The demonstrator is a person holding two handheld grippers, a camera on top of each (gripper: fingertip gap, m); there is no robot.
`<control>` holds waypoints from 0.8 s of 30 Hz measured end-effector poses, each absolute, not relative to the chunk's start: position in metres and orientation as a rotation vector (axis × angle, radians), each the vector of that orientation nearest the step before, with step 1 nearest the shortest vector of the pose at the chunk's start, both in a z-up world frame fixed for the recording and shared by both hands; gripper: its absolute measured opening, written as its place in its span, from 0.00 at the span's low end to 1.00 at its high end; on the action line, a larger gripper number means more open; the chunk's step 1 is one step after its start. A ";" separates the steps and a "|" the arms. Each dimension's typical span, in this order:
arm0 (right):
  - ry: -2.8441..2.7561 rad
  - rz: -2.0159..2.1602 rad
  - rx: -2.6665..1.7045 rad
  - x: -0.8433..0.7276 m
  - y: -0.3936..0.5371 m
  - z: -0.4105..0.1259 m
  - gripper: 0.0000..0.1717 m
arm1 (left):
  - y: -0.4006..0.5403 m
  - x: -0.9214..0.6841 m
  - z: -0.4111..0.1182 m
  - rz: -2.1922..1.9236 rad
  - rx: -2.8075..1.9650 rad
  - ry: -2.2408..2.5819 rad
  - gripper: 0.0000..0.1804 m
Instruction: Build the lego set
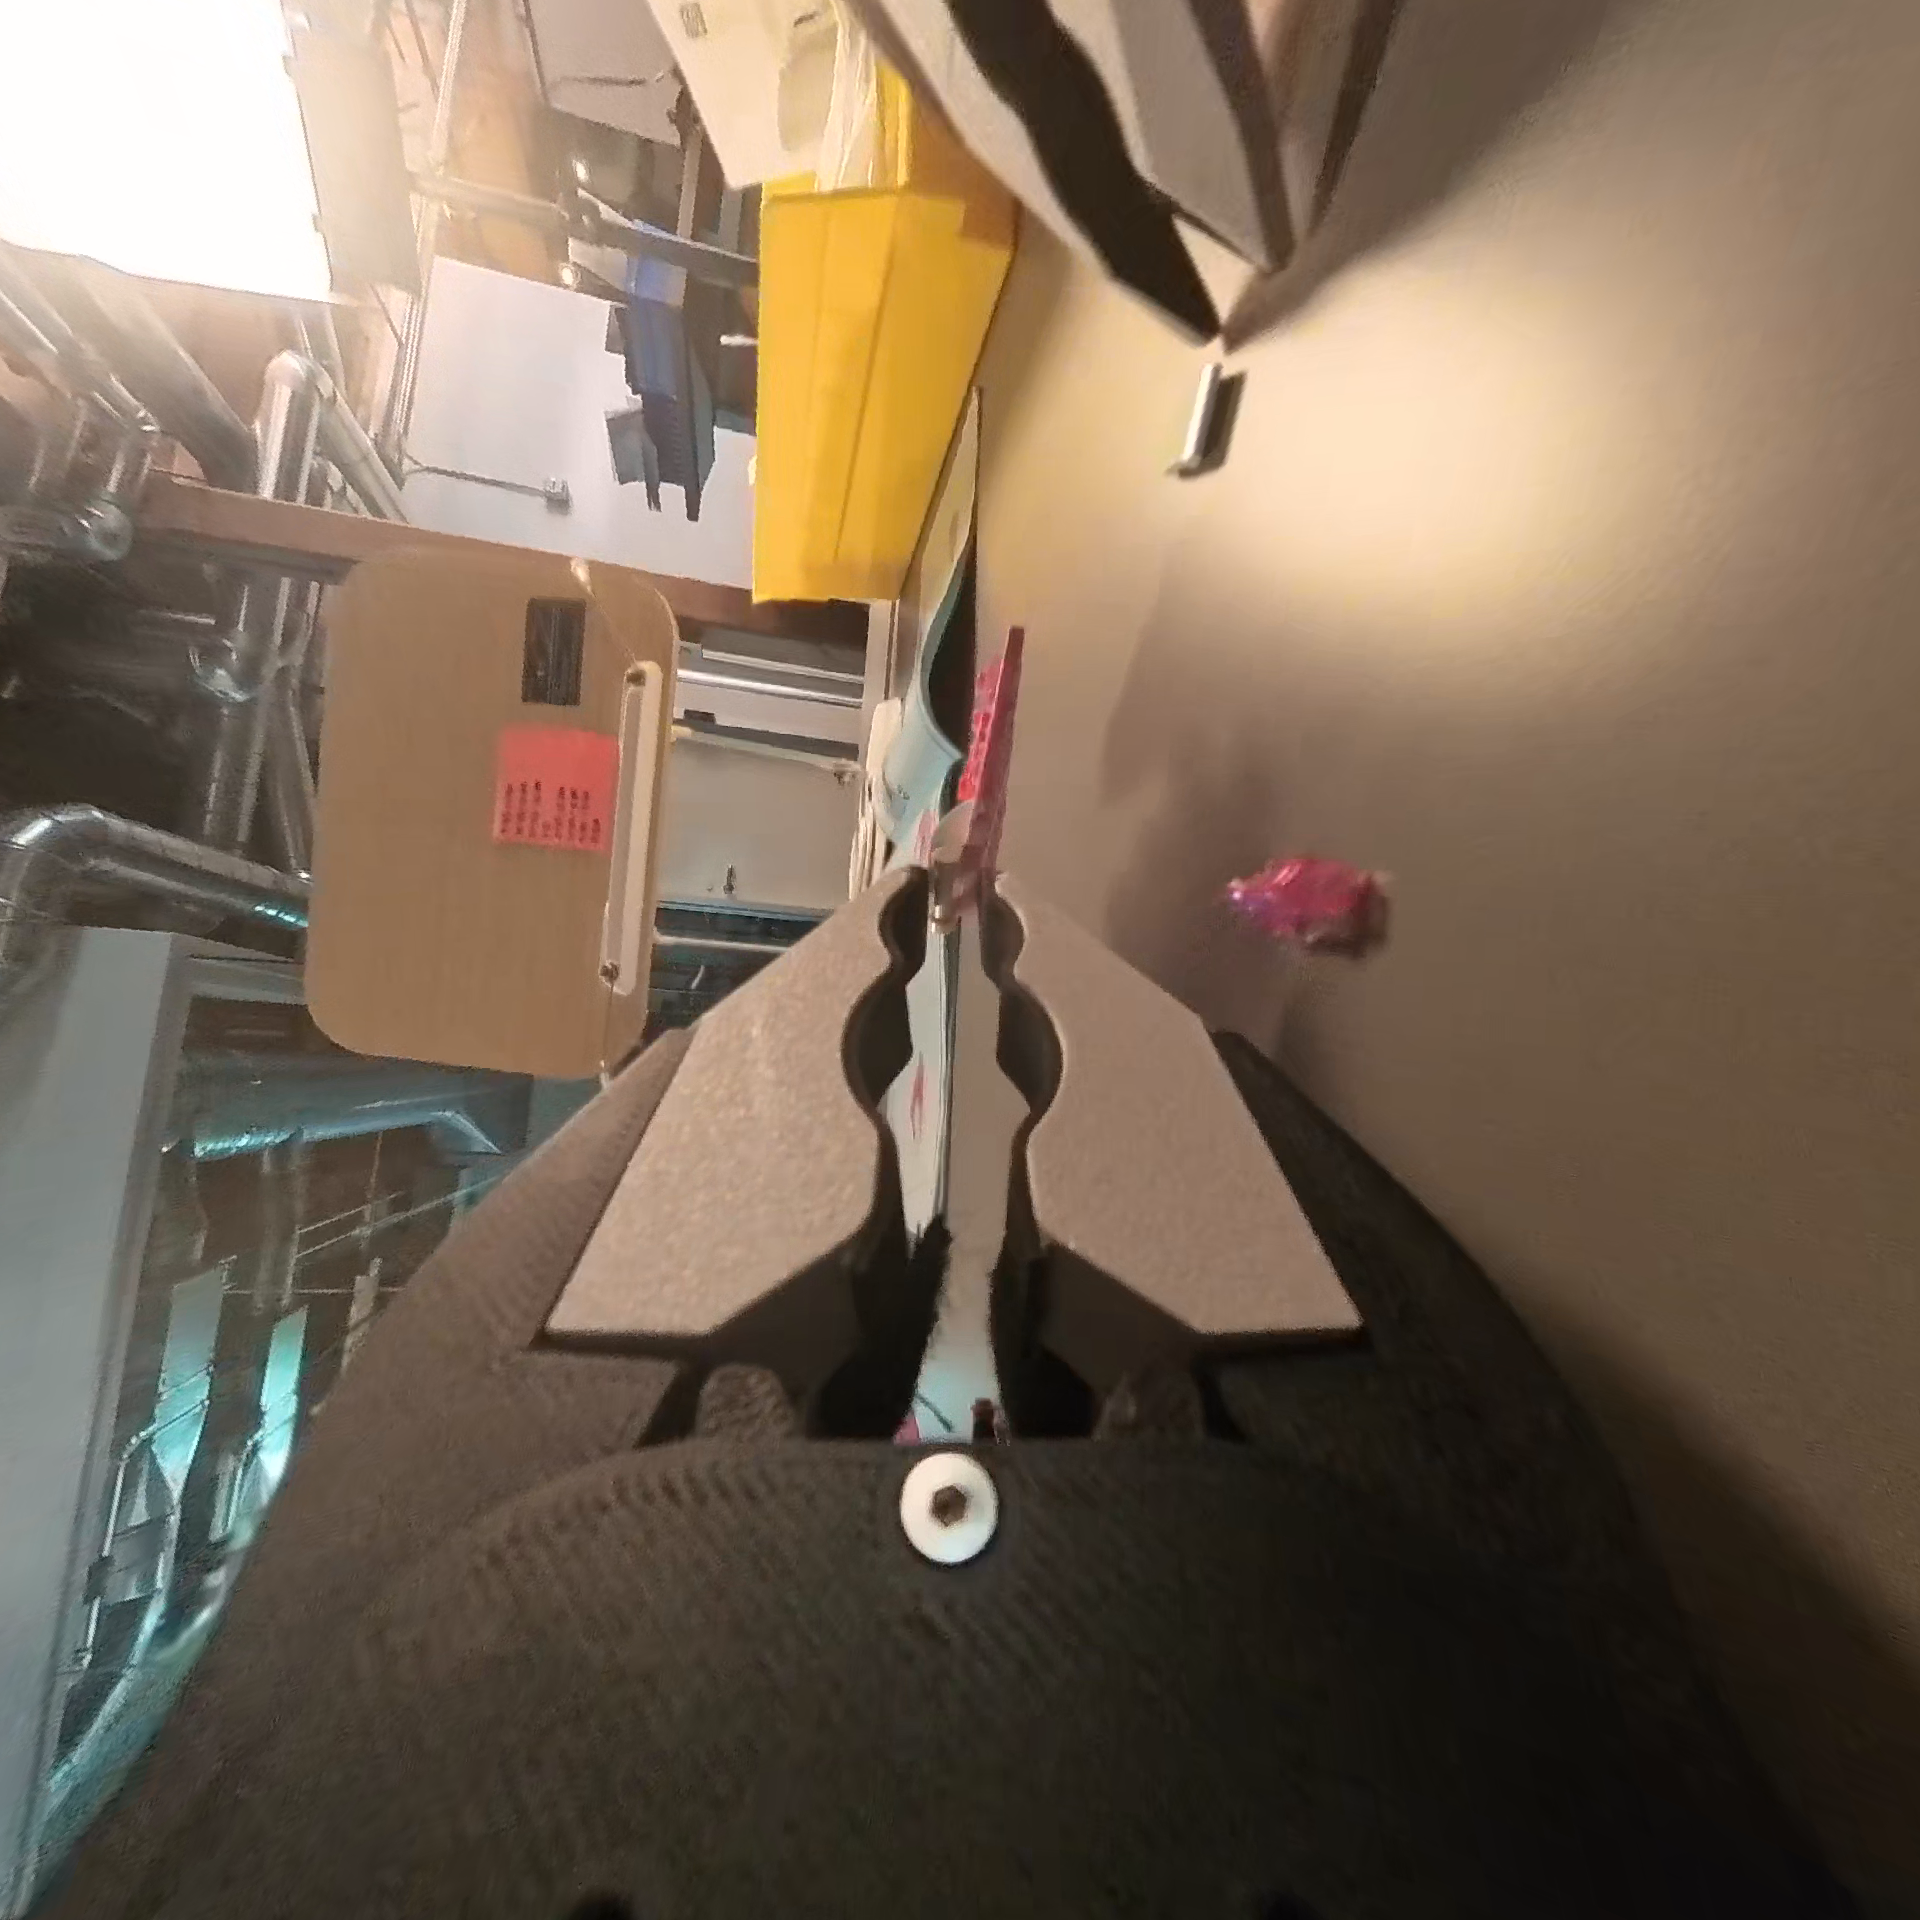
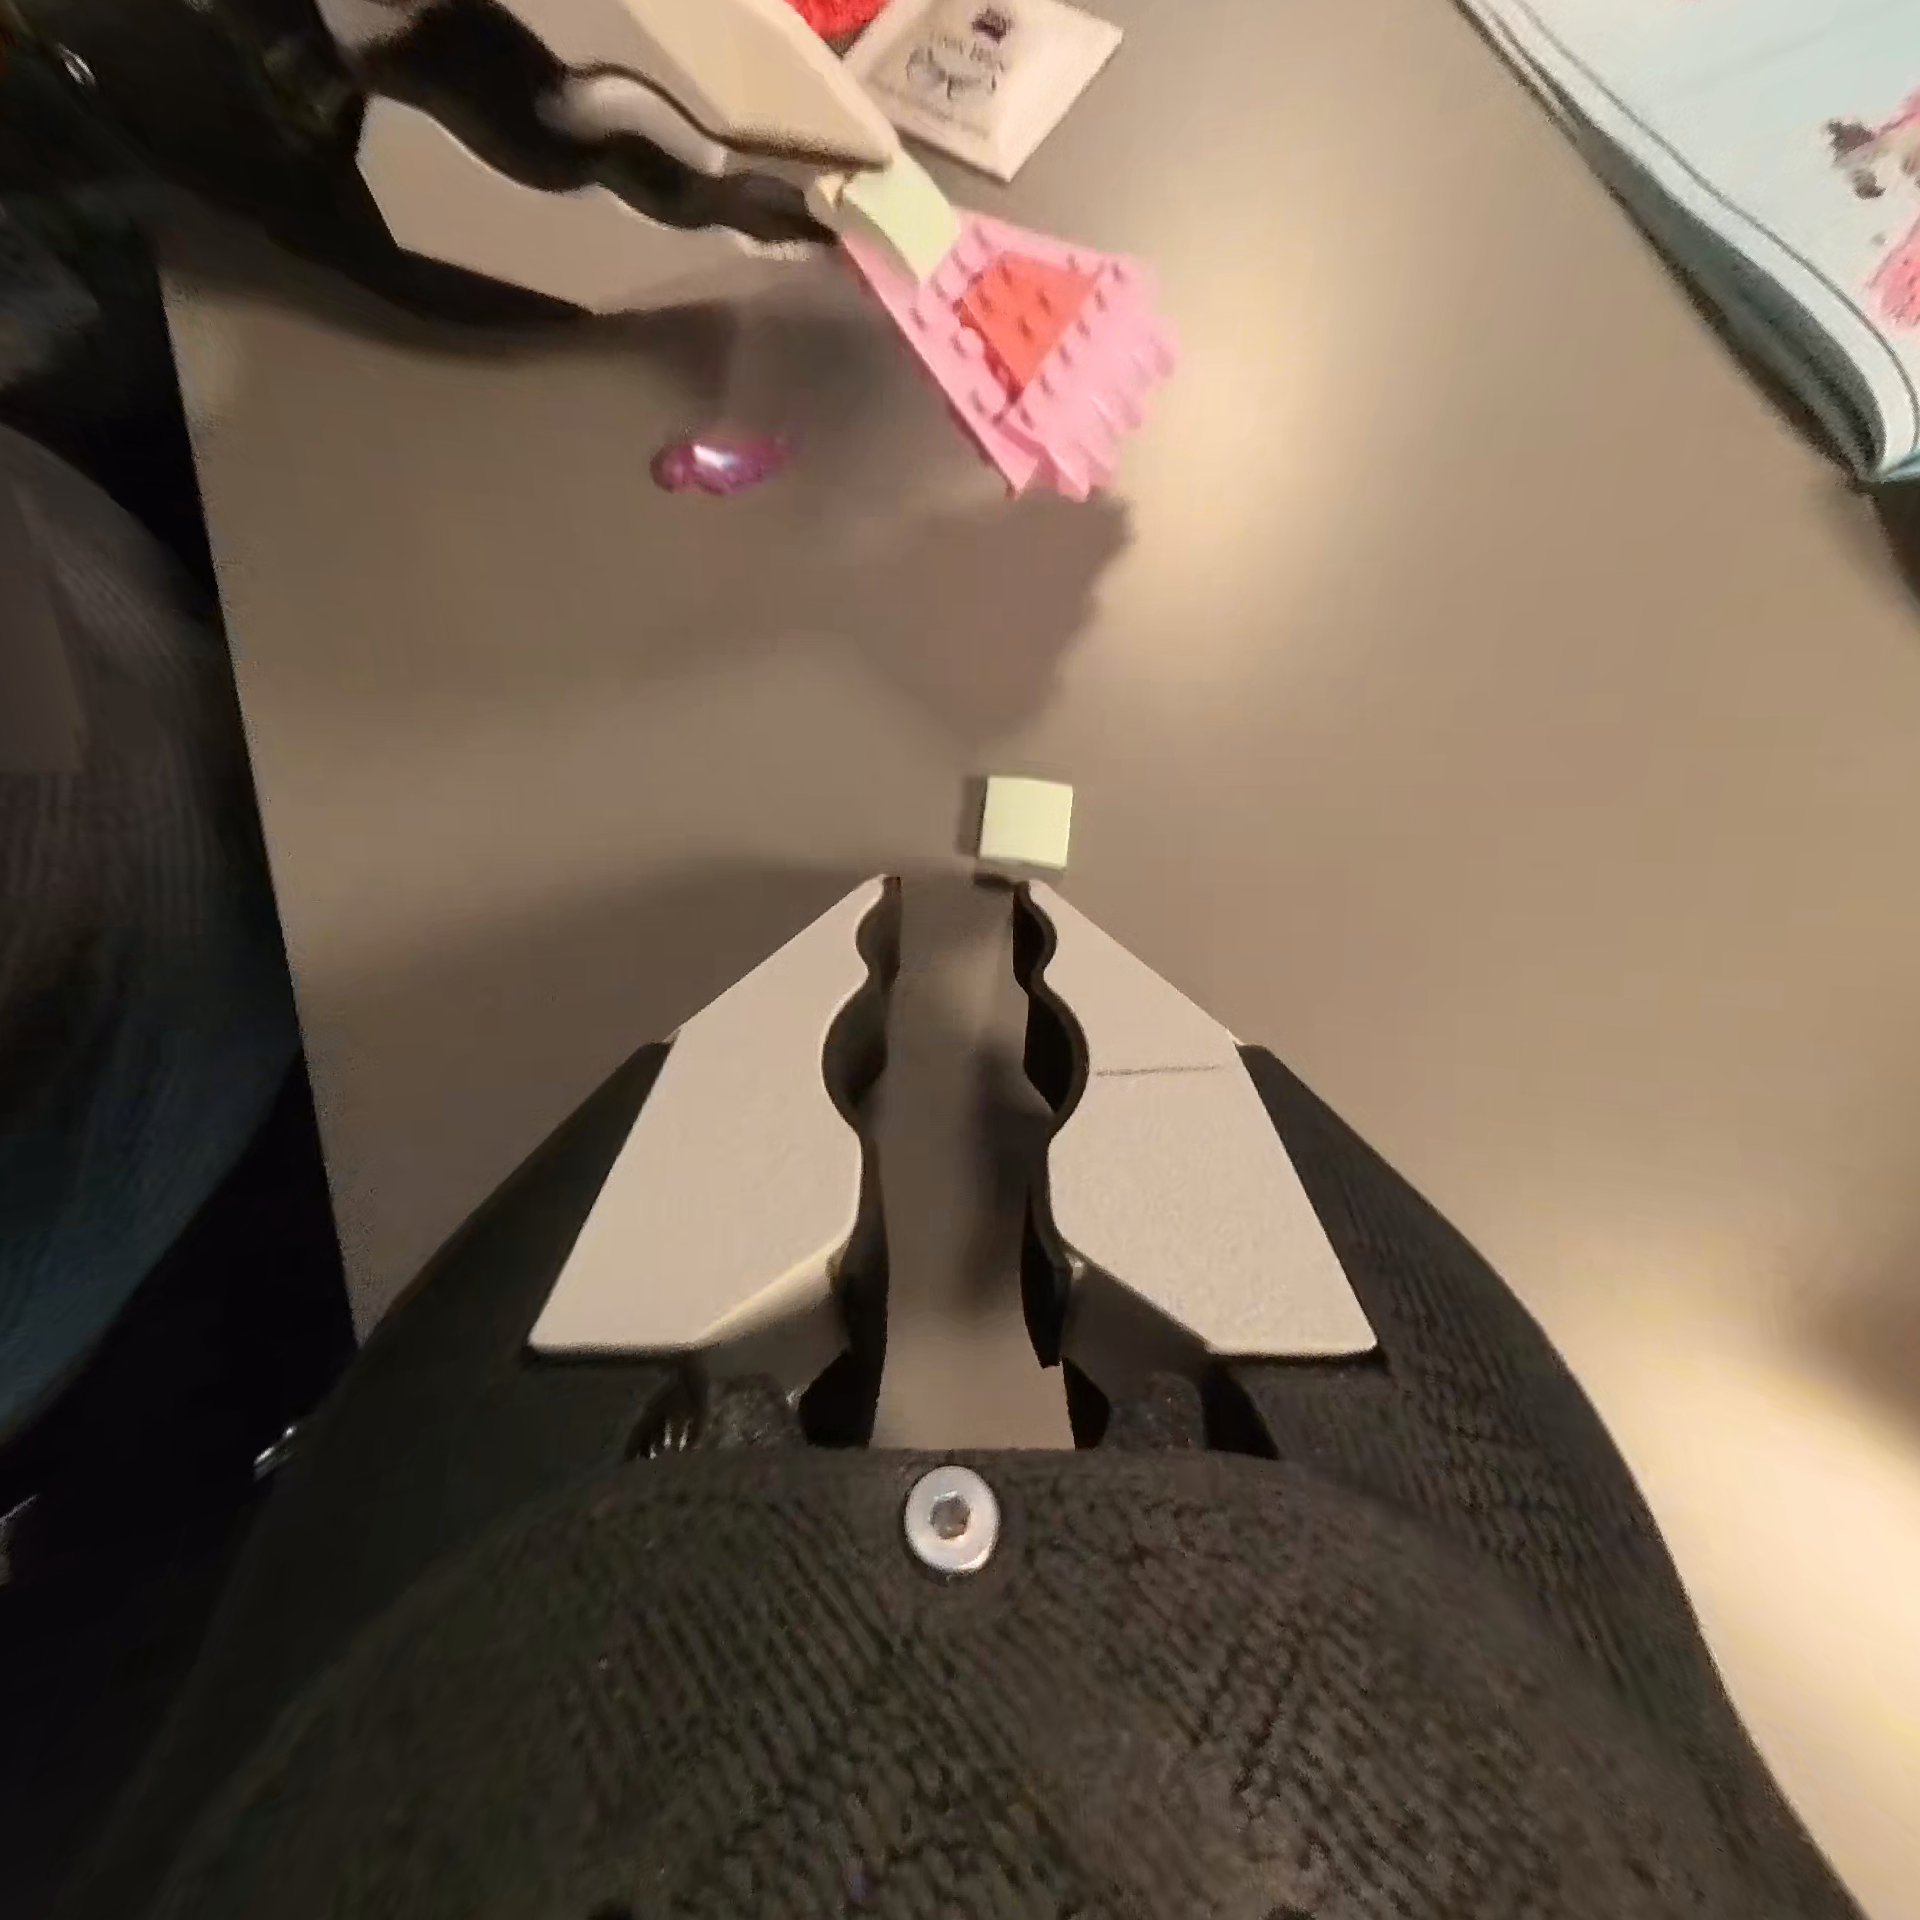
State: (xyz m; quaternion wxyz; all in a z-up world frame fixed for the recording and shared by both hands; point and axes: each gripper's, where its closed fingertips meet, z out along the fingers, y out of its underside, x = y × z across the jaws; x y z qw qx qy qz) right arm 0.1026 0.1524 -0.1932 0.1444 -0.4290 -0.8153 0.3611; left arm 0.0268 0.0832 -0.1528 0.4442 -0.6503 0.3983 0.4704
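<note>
My left gripper is shut on the edge of a pink studded plate, seen edge-on in its own view. The right wrist view shows the same plate held above the table, with a red plate on its middle and a pale green tile by the left gripper's fingertips. My right gripper is open and empty, low over the grey table. A small pale green square tile lies on the table just ahead of its right fingertip, outside the jaws.
A shiny pink piece lies on the table, also in the left wrist view. An open booklet lies at the far right, a white card at the top. A yellow bin and a wooden chair back stand beyond the table. One gripper's finger ends stand about 12 centimeters off the other's.
</note>
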 end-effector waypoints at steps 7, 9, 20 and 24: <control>-2.304 1.063 -1.233 0.094 0.148 -0.194 0.13 | 0.081 0.017 -0.154 1.164 -1.620 0.974 0.05; -2.287 1.069 -1.221 0.092 0.147 -0.194 0.14 | 0.081 0.017 -0.156 1.157 -1.621 0.978 0.05; -2.141 0.942 -1.255 0.071 0.151 -0.190 0.22 | 0.081 0.020 -0.159 1.181 -1.618 0.998 0.05; -2.105 0.850 -1.286 0.069 0.152 -0.191 0.21 | 0.082 0.021 -0.158 1.175 -1.617 0.995 0.05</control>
